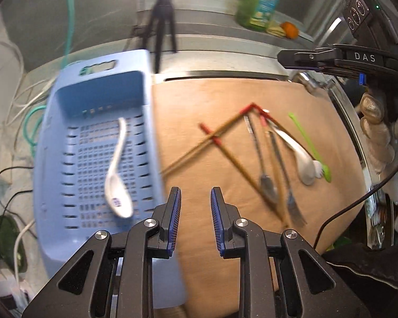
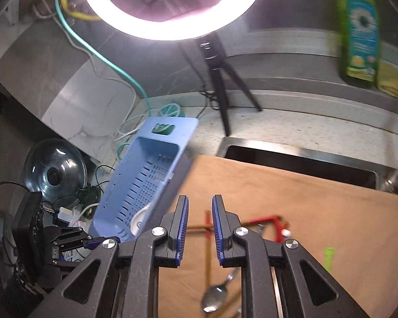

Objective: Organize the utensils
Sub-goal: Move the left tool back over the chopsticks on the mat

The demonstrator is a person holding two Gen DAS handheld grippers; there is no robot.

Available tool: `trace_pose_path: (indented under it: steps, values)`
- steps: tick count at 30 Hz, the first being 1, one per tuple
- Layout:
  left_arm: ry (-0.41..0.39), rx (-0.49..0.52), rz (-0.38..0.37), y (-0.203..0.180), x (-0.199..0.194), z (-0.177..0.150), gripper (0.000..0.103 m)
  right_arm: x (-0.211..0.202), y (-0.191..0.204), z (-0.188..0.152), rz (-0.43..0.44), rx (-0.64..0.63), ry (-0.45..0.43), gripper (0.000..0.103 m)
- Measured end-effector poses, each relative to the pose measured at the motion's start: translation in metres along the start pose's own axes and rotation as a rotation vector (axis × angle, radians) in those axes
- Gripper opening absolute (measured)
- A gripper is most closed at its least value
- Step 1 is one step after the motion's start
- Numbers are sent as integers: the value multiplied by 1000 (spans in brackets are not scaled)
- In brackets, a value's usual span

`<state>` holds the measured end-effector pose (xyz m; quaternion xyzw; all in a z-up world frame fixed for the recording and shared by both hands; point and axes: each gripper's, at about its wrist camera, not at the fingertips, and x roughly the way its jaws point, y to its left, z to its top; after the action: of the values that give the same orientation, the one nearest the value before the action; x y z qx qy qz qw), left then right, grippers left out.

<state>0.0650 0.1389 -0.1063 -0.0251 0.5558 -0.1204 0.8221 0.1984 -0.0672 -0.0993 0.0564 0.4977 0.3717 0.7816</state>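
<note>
A brown board (image 1: 225,106) bridges the kitchen sink; the blue basket (image 1: 66,212) sits off its left edge, one white spoon (image 1: 118,175) inside. Remaining utensils (image 1: 268,159) crowd the board's right side. Both the left gripper (image 1: 195,198) and the right gripper (image 2: 200,206) hang slightly parted, empty, probably between picks.

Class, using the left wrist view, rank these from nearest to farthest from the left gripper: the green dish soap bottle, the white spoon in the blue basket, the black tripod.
From the left gripper:
1. White spoon, lying in the blue basket, just left of the fingers.
2. Black tripod, standing behind the basket.
3. Green dish soap bottle, on the back ledge, upper right.
</note>
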Motion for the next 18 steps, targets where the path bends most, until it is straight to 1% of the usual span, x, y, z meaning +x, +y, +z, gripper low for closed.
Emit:
trace_pose_path:
  steps: [2,4,6,9,12,15,18]
  values:
    - [3,14,-13,-11,4,1,22,-14,-14,-7,-31,5,-7,23]
    - [10,24,-28,-21,10,3,22,-27,-28,-14,-72,6,-18,36]
    - [18,33,-37,-30,15,3,22,-37,-43,-22,-125,18,-16,43]
    - [30,54,-50,-44,24,6,22,-48,-63,-34,-166,46,-1,43]
    - [32,74,-54,-54,31,9,22,-55,-78,-46,-170,64,10,43]
    - [36,93,-40,-57,37,17,22,-59,-89,-57,-194,73,20,43]
    - [45,114,-14,-56,44,28,22,-59,-99,-67,-189,98,36,42]
